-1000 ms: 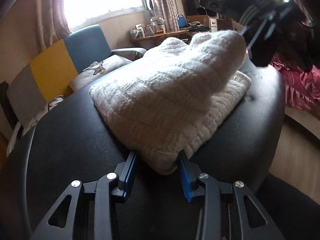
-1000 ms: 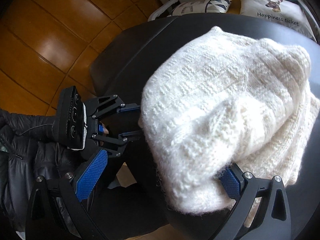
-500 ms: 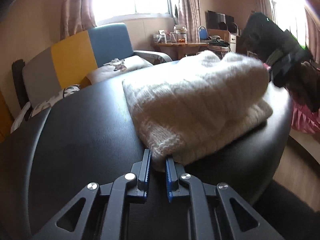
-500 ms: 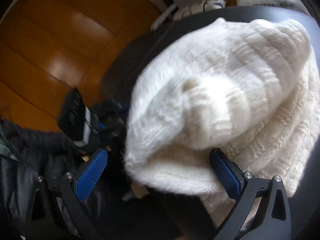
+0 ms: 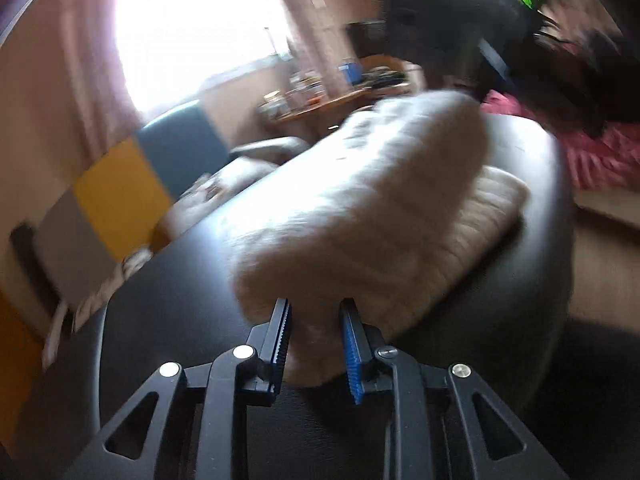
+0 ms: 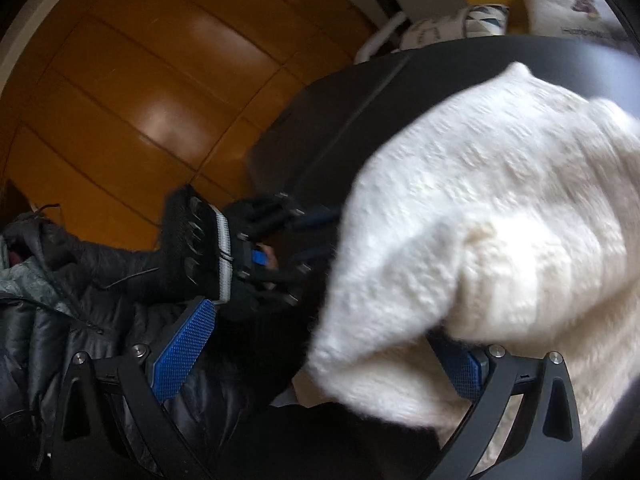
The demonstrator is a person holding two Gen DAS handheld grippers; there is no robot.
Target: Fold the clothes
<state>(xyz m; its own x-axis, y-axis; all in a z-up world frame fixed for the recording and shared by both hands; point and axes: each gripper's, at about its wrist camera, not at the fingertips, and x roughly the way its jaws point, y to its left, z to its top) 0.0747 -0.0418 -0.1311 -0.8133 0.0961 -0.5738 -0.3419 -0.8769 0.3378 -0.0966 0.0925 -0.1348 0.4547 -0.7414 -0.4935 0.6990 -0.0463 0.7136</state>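
A folded white knit sweater (image 5: 372, 216) lies on a black padded table (image 5: 180, 320). My left gripper (image 5: 316, 344) has a corner of the sweater between its blue pads and holds it slightly lifted. In the right wrist view the sweater (image 6: 500, 216) is a thick bundle. My right gripper (image 6: 320, 356) is wide open around the sweater's near edge; its right pad (image 6: 460, 364) is under the knit and its left pad (image 6: 184, 344) is clear of it. The left gripper also shows there (image 6: 312, 236) at the sweater's edge. Both views are motion-blurred.
A sofa with yellow, blue and grey panels (image 5: 120, 196) and cushions stands behind the table. A wooden side table with jars (image 5: 328, 96) is by the window. Pink cloth (image 5: 600, 156) lies at the right. Wooden floor (image 6: 140, 92) lies beyond the table's edge. My dark jacket (image 6: 60, 320) is close by.
My left gripper closed on the sweater's corner, then its jaws widened a little with more knit between them. The sweater bundle shifted and both cameras are moving.
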